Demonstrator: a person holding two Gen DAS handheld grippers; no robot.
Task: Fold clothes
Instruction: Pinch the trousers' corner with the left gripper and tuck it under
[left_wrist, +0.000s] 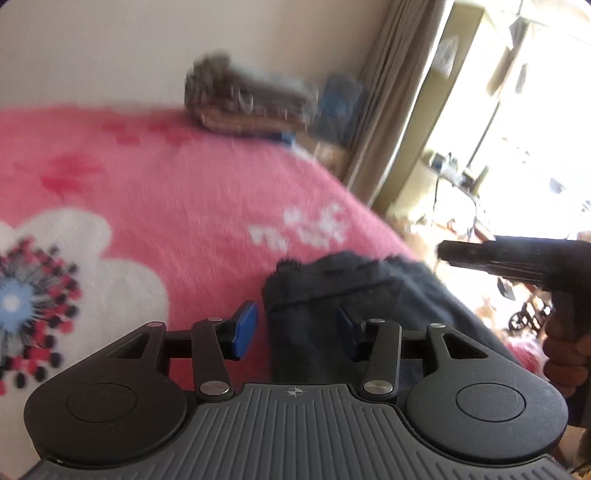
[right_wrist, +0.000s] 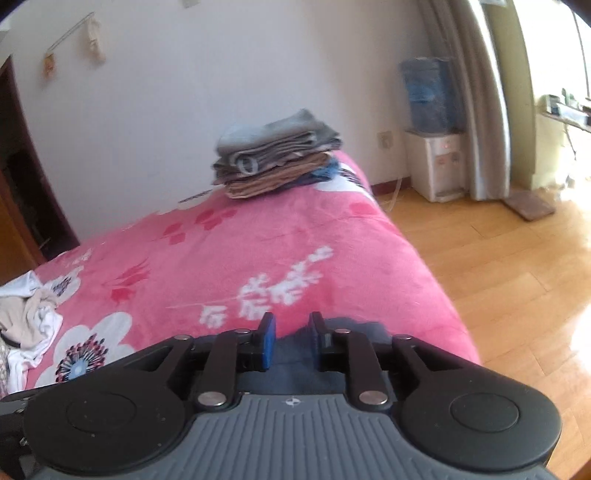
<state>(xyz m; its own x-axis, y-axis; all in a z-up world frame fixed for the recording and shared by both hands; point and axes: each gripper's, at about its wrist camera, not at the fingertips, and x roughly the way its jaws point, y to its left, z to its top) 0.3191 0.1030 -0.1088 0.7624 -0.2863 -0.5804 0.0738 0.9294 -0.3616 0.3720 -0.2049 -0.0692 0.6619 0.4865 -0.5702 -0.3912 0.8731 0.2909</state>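
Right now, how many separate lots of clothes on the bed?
3. A folded stack at the bed's far end by the wall; a loose white and beige heap at the left edge; a dark garment at the near edge, under both grippers. More may lie outside the views.

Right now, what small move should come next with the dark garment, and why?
Probably close the left hand-held gripper on the dark garment: its jaws stand open around the cloth's edge on the pink blanket, and the folded stack waits far off.

Folded stack (right_wrist: 275, 157) at bed's (right_wrist: 229, 254) far end — garment (left_wrist: 354, 295) nearer.
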